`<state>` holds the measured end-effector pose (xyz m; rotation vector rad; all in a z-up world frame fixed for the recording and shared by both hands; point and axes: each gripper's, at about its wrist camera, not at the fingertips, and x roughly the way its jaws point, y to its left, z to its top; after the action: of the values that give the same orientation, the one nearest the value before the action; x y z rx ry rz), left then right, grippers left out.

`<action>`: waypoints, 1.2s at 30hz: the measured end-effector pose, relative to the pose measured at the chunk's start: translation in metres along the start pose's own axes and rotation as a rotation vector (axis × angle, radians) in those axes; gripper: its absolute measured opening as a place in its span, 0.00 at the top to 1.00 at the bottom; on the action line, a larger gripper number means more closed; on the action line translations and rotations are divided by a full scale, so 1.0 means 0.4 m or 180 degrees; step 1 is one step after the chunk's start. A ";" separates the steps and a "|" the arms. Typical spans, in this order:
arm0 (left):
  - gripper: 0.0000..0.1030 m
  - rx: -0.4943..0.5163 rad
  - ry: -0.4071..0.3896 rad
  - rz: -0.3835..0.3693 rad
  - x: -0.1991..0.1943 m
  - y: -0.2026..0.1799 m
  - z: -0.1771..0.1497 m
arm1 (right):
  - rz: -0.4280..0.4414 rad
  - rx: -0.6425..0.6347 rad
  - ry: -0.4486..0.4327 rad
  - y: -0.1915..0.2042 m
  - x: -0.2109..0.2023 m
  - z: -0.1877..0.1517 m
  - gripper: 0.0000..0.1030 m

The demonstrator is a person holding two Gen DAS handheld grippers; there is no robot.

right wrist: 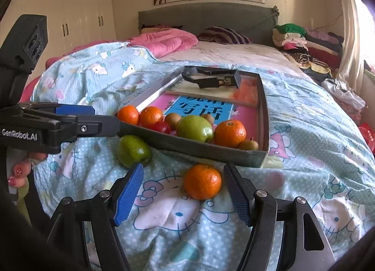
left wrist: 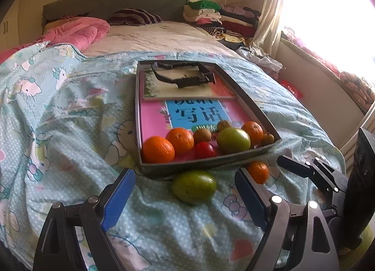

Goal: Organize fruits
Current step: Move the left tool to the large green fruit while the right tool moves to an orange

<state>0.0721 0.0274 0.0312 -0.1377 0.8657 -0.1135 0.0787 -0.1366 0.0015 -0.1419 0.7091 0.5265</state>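
we see the tray (right wrist: 254,157) on the bed, fruit inside along its near wall. just outside that wall lie a green fruit (left wrist: 194,186), before our open, empty left claw (left wrist: 185,197), and an orange (right wrist: 202,181), between the spread pads of our right claw (right wrist: 182,191), untouched.

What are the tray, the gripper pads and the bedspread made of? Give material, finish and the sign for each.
Tray: probably cardboard or thin board, matte grey; thin walls, a folded corner.
Left gripper and right gripper pads: likely rubber or soft plastic, blue, finely ribbed.
Bedspread: woven fabric, likely cotton, matte; it wrinkles and carries a printed cartoon pattern.
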 end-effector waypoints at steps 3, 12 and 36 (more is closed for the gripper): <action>0.16 0.0007 0.0048 0.0018 0.008 -0.005 -0.016 | -0.0052 0.0010 0.0052 0.002 0.010 -0.007 0.30; 0.16 -0.0013 0.0231 0.0001 0.051 -0.011 -0.062 | -0.0222 0.0206 0.0179 -0.036 0.043 -0.019 0.30; 0.47 -0.0084 0.0228 -0.0041 0.143 -0.009 -0.047 | 0.0110 0.0273 0.0013 -0.045 0.047 -0.012 0.60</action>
<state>0.0943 0.0137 -0.0231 -0.1649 0.9382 -0.1196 0.0969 -0.1458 -0.0151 -0.0508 0.7380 0.5280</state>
